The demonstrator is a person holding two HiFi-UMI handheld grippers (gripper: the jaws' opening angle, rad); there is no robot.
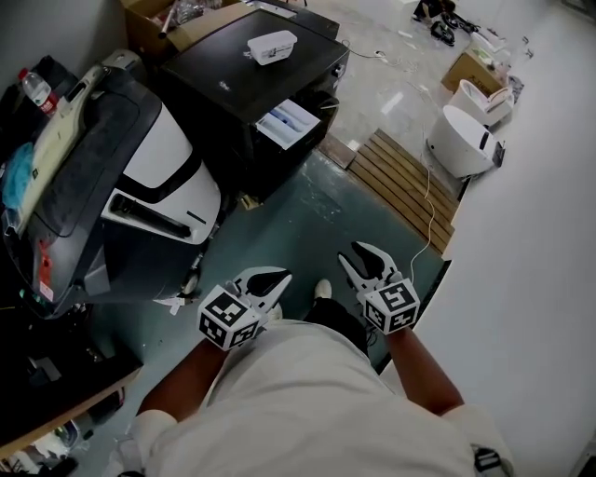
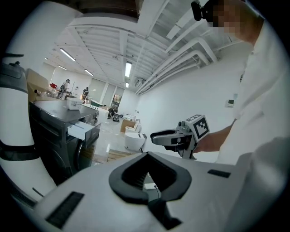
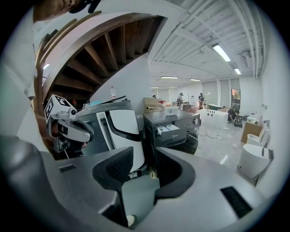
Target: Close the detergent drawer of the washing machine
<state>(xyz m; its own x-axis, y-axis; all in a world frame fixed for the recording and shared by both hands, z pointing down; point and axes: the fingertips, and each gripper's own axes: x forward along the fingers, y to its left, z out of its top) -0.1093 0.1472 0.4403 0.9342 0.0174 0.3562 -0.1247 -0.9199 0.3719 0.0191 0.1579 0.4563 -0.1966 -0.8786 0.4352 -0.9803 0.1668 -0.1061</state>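
A slatted wooden platform [image 1: 405, 186] lies on the floor beside a rounded white appliance [image 1: 461, 140], a white cable [image 1: 429, 197] trailing across it; an open cardboard box [image 1: 154, 19] sits beyond.

Black washing machine [image 1: 233, 88], white-and-blue detergent drawer [image 1: 289, 123]; white left gripper [image 1: 274, 279] and right gripper [image 1: 361, 256], black-and-white marker cubes [image 1: 226, 318]; teal floor [image 1: 307, 224].

The washing machine [image 1: 228, 70] looks smooth matt metal (its detergent drawer [image 1: 289, 123] glossy plastic).
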